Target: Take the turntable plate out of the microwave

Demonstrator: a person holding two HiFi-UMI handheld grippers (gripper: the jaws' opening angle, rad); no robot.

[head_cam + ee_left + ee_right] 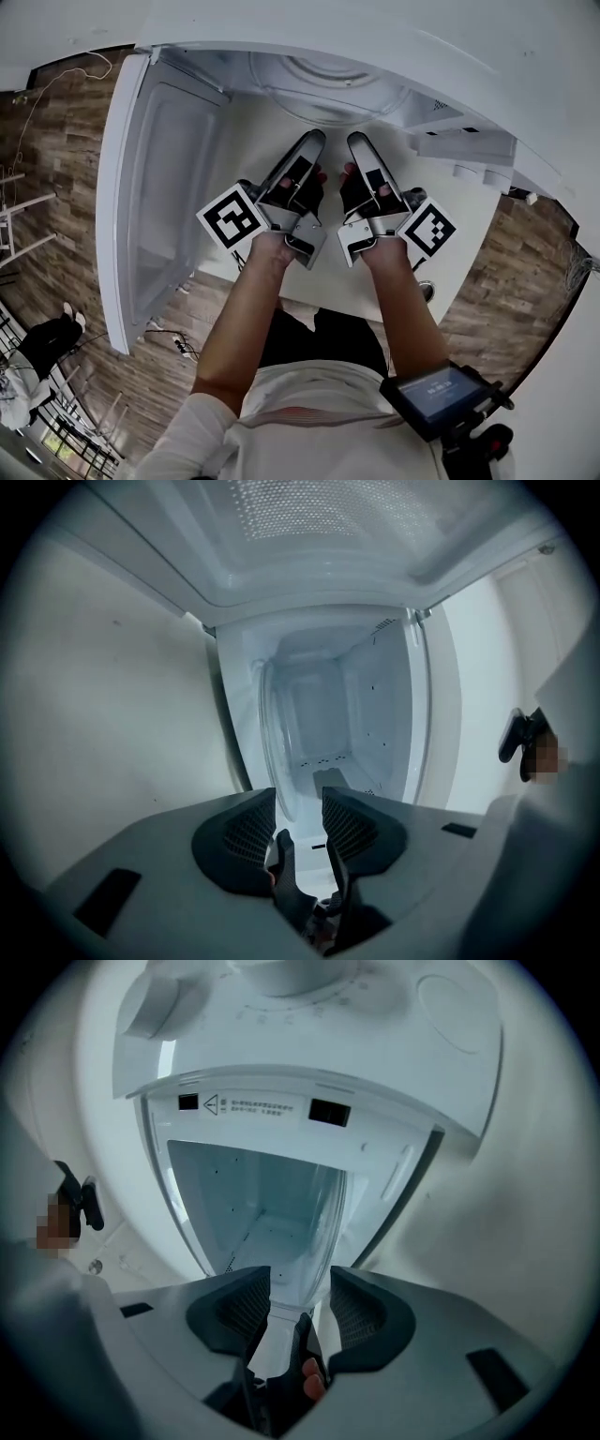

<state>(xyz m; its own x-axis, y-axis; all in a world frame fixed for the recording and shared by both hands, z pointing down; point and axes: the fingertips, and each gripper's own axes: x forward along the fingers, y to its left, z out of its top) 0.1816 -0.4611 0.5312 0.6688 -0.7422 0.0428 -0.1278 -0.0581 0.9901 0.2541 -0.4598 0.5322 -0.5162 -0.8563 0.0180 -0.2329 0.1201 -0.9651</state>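
Left gripper (313,141) and right gripper (359,142), jaws spread and pinching nothing, sit side by side before the glass plate (328,84) inside the open microwave (281,23).

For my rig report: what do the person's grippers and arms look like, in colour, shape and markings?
The left gripper and the right gripper are light grey, with long tapered jaws. Each carries a white cube with black square markers. The pads are dark with a fine grid texture. The person wears a white short sleeve; forearms are bare.
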